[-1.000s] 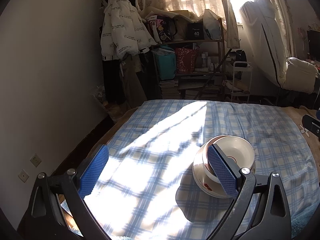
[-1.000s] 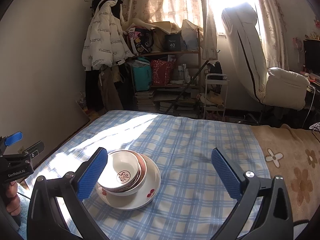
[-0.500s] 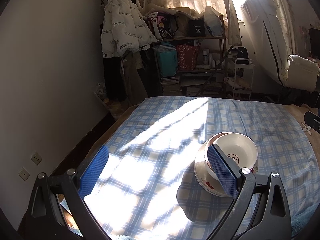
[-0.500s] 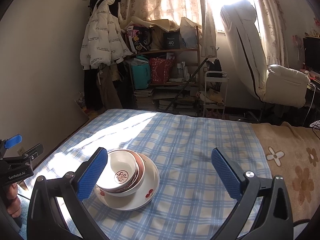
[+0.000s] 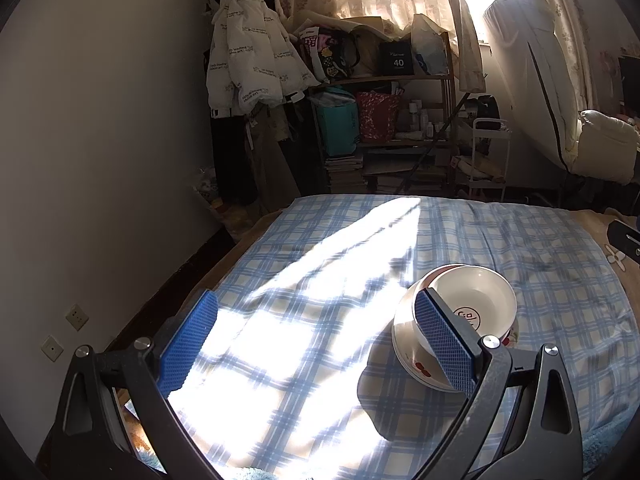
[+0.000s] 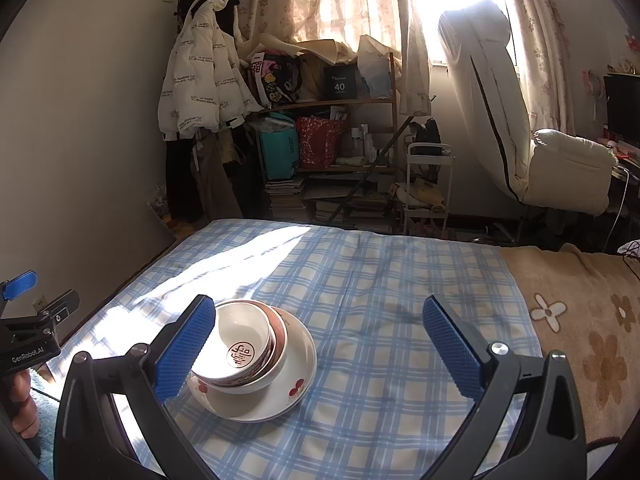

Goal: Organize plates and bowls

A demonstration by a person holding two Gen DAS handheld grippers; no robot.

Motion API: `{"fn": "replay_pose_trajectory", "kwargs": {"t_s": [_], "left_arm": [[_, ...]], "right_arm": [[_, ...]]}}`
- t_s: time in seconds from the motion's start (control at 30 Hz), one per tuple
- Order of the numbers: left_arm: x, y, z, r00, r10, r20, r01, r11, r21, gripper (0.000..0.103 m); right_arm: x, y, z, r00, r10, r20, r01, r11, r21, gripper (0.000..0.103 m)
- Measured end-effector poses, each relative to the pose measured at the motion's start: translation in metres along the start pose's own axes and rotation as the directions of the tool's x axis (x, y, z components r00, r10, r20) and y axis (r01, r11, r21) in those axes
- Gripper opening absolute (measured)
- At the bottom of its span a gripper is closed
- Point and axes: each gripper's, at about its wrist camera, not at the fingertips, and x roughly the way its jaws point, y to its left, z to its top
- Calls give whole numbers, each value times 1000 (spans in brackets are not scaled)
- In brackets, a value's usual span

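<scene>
Bowls (image 6: 244,350), nested, sit on a plate (image 6: 298,368) resting on the checked cloth (image 6: 384,292) of the bed. Both grippers are spread wide and hold nothing. From the right gripper (image 6: 320,350) the stack lies low and left, just behind its left finger. From the left gripper (image 5: 318,338) the stack lies right, partly behind its right finger. Neither pair of fingers straddles the stack; which gripper is nearer cannot be told.
</scene>
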Motion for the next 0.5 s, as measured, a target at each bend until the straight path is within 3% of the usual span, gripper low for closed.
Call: {"fn": "replay_pose_trajectory", "kwargs": {"t_s": [0.5], "left_arm": [[-2,4,2,1000,20,3,-20,1000,-10,98]], "right_arm": [[0,-1,-1,1000,-2,0,2,1000,1,103]]}}
